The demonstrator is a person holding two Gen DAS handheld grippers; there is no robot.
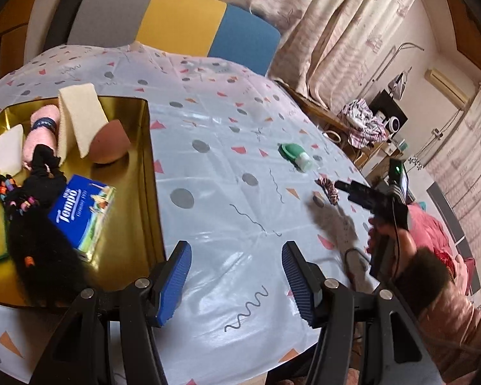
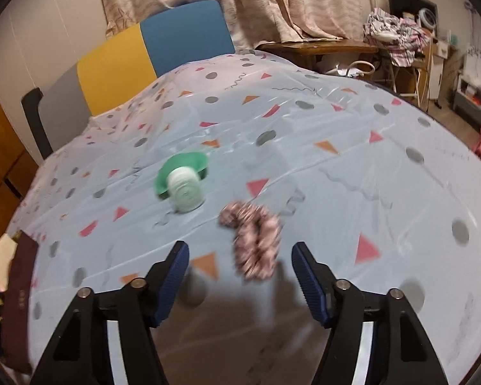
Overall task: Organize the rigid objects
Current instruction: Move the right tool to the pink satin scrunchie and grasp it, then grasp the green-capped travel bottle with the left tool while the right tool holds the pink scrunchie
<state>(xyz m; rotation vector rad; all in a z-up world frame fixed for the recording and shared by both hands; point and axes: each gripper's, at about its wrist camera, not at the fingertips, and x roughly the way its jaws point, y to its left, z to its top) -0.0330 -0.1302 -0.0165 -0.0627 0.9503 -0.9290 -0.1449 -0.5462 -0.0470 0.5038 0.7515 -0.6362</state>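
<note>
Gold-lined and already well filled, the open box [image 1: 144, 134] sits at the left of the bench [image 1: 227, 211], holding a blue Tempo tissue pack [image 1: 81, 216], a brown makeup sponge [image 1: 110, 142], pale foam pads [image 1: 80, 118], a pink rolled towel [image 1: 41, 134] and a black beaded hairpiece [image 1: 38, 224]. By the look of it most of the sorting is done; only two things lie out on the patterned cloth: a small green-capped bottle [image 2: 184, 184] on its side near the middle, and just beside it a pink-and-white scrunchie [image 2: 256, 240]. The right gripper [image 2: 240, 282] hovers low over the scrunchie with its blue pads apart and nothing between them, the scrunchie lying just ahead of the tips. The left gripper [image 1: 237, 282] hangs over bare cloth beside the box, jaws likewise apart and empty. What seems left is clearing those last two pieces, the bottle being the rigid one and so probably the piece this task actually concerns.
</note>
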